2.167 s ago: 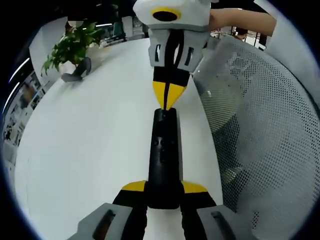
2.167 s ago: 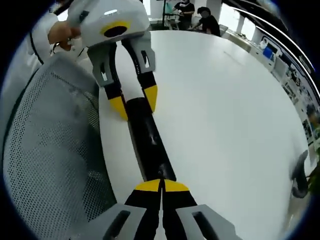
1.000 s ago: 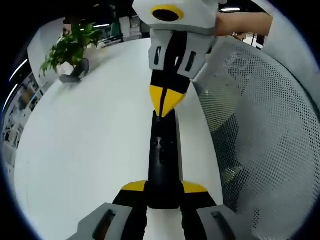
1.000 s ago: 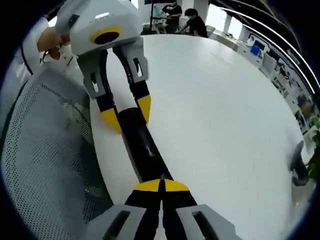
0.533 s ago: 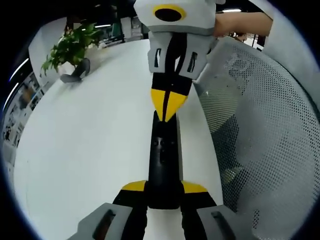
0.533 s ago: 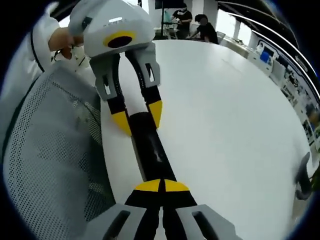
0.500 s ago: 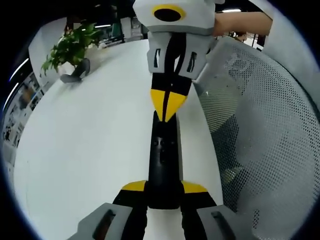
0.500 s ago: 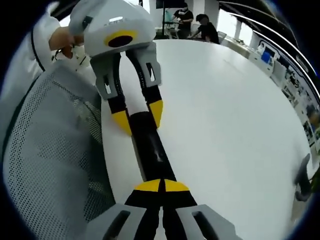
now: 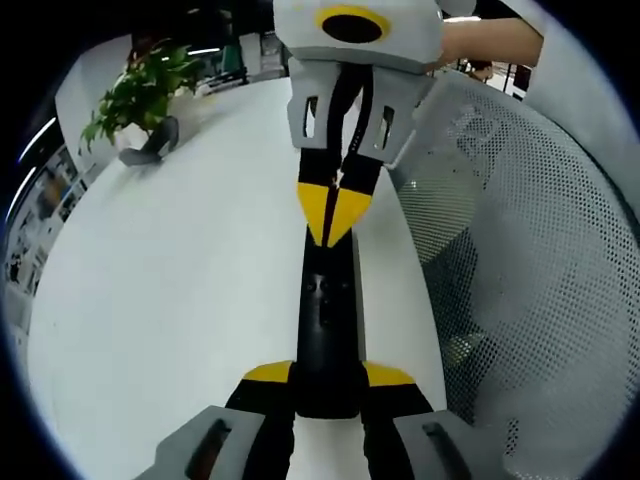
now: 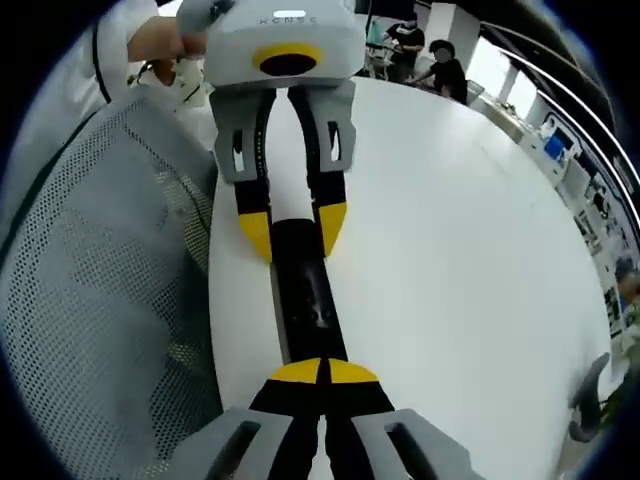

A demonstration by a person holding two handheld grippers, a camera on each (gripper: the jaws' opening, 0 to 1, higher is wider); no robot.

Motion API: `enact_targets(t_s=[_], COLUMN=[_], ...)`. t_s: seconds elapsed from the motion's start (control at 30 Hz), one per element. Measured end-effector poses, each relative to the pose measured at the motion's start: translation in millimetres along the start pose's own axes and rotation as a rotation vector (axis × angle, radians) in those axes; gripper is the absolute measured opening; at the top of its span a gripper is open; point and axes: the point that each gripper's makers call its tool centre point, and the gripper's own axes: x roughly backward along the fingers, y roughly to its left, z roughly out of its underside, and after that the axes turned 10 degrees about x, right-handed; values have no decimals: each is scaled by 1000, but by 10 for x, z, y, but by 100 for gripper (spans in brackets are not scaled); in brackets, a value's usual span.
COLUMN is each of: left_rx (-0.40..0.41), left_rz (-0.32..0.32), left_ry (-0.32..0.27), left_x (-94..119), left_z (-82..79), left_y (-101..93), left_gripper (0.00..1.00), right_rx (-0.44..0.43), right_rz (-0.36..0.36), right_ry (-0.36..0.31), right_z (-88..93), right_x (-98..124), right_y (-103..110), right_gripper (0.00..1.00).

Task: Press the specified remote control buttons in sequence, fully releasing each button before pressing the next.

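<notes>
— What have you got in front of you?

— A long, slim black remote control (image 9: 327, 330), matte, lying on a smooth white worktop (image 9: 170, 280) close to its curved edge. My left gripper (image 9: 327, 378) is clamped on the near end of it: in the left gripper view the yellow tips sit against either side of the black body. My right gripper (image 10: 323, 372) has its yellow tips pressed together into one point, and that point rests on the opposite end of the remote.

— Can you read the buttons?

— No. I make out a small cluster of raised shapes about halfway along the top face, but they are black on black and too small to tell apart. In the left gripper view the far end of the remote is covered by the right gripper's tip, so I cannot tell which button it is on, or whether it is pressing.

— What else is around?

— A white perforated mesh chair back (image 9: 520, 260) beside the worktop edge, a leafy green plant (image 9: 140, 90) at the far side of the worktop, and a hand (image 10: 165, 40) behind the left gripper's grey housing, partly cut off.
</notes>
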Motion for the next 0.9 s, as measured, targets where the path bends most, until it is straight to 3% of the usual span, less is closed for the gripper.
enact_targets(t_s=[0.1, 0.27, 0.4, 0.57, 0.8, 0.9], left_rx=[3, 4, 7, 8, 6, 7], left_rz=[0, 2, 1, 3, 8, 8], left_ry=[-4, -11, -17, -30, -44, -43], left_x=[0, 0, -1, -1, -5, -7], left_z=[-1, -1, -3, -2, -4, -3], left_y=[0, -1, -1, -1, -1, -2], left_gripper=[24, 24, 24, 24, 24, 24], right_rx=[-11, -19, 48, 102, 214, 297], right_rz=[-14, -30, -85, -96, -160, -182], right_ry=[-23, -48, -3, 13, 98, 135], right_z=[-1, -65, -43, -44, -45, -40], right_x=[37, 10, -43, -53, -79, -86], right_y=[12, -17, 32, 31, 42, 54], right_gripper=[0, 9, 11, 10, 8, 7])
